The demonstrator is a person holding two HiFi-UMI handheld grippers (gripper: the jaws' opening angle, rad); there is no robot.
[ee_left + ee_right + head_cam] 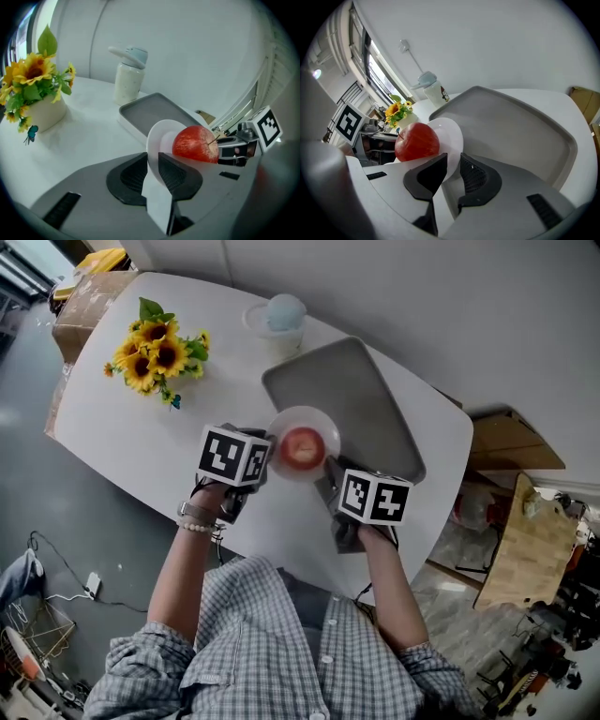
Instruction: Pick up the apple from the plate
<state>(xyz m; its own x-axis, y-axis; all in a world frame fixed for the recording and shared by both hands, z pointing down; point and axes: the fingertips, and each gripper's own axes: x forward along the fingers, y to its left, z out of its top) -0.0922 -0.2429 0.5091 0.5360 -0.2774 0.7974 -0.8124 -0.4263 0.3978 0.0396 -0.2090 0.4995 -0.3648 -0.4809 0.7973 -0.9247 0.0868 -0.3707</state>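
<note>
A red apple point(301, 447) lies on a small white plate point(321, 427) near the table's front, at the near corner of the grey tray. My left gripper point(265, 456) is shut on the plate's left rim, and my right gripper point(328, 480) is shut on its right rim. In the left gripper view the plate point(157, 136) runs edge-on between the pads of the left gripper point(153, 164), with the apple point(196, 143) just beyond. In the right gripper view the plate point(451, 136) is pinched in the right gripper point(452, 165), and the apple point(417, 141) sits to the left. Whether the plate touches the table I cannot tell.
A grey tray point(347, 395) lies on the white table point(141, 442) right behind the plate. A pot of sunflowers point(156, 353) stands at the far left. A white bottle with a pale blue cap point(281, 320) stands behind the tray. Cardboard boxes point(511, 442) sit on the floor to the right.
</note>
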